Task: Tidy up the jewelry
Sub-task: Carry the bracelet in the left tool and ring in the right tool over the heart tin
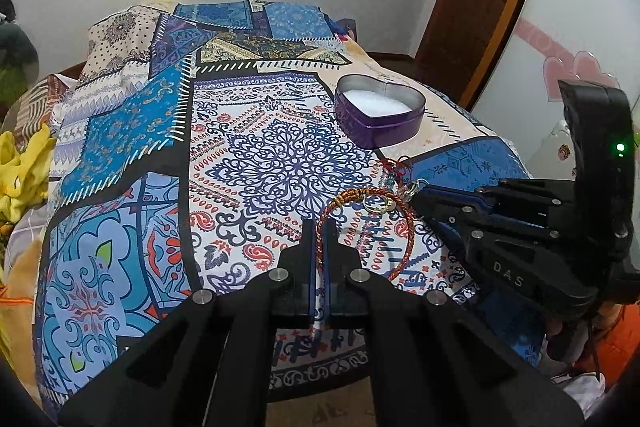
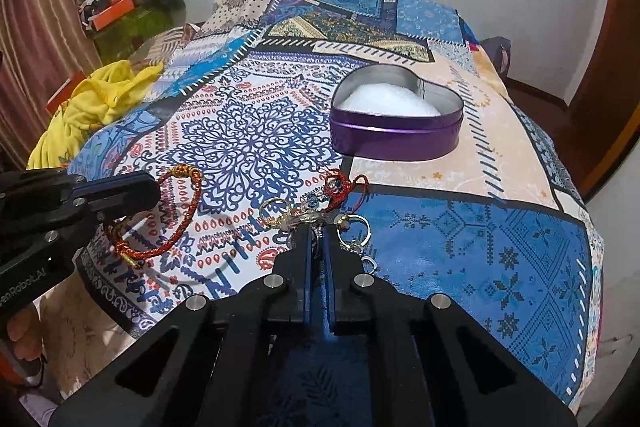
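While both pairs of tongs are down at the near end of the patterned cloth, two separate pieces are being gripped at once: the left gripper is seen nearly shut, its blue pads pinched on the cord of the red braided bracelet, most of whose loop is left lying on the cloth. The right gripper is likewise closed to a narrow slit on the charm cluster of rings, beads and red cord, though exactly which strand is caught cannot be told. Such a split seems chosen so that the two pieces are kept from tangling, since they lie just beside each other. Beyond them, the purple heart-shaped tin is found open, its white lining exposed, and it is judged to be the destination. Bare cloth is left between jewelry and tin, so a lift and carry forward should meet nothing. Caution is called for on the right, where the cloth's edge falls away, and at the tin's raised rim, which must be cleared.
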The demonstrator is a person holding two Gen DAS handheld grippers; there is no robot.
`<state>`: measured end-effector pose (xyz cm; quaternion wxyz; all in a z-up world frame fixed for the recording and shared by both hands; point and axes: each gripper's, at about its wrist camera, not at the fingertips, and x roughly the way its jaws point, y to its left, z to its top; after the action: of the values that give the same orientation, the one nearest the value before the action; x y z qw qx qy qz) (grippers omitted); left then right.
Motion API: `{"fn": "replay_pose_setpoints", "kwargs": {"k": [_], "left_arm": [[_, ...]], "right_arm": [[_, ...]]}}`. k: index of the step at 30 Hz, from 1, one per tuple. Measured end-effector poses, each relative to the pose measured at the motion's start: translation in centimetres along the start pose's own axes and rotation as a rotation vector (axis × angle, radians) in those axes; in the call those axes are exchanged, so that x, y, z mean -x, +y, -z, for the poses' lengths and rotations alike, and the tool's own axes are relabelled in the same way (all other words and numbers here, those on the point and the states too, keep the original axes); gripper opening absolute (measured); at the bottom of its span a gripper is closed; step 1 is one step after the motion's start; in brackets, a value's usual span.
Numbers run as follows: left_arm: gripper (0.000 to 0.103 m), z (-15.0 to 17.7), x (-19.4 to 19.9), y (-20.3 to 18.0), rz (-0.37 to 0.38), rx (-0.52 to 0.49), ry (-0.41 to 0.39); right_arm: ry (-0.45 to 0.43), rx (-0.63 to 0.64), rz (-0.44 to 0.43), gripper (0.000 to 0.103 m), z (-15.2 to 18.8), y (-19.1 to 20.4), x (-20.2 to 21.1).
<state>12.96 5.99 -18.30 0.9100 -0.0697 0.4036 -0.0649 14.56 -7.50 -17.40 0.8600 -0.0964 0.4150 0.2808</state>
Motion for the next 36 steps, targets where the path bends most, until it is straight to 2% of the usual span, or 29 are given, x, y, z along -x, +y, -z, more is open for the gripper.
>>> {"fn": "replay_pose_setpoints", "kwargs": {"k": [20, 28, 36], "left_arm": [[0.001, -1.1, 2.6, -1.1, -0.012, -0.02, -0.067], [0.001, -3.6, 2.4, -2.0, -0.035, -0.059, -0.109], [0.001, -6.5, 0.6, -2.9, -0.053, -0.072, -0.121]], "right_arm": [[-0.087, 0.02, 0.055, 0.004, -0.7, 0.0, 3.6], [-0.154, 0.009, 0.079, 0.004, -2.4, -1.4, 4.6], [-0.214, -0.002, 0.086, 0.004, -4.5, -3.1, 4.9]]}}
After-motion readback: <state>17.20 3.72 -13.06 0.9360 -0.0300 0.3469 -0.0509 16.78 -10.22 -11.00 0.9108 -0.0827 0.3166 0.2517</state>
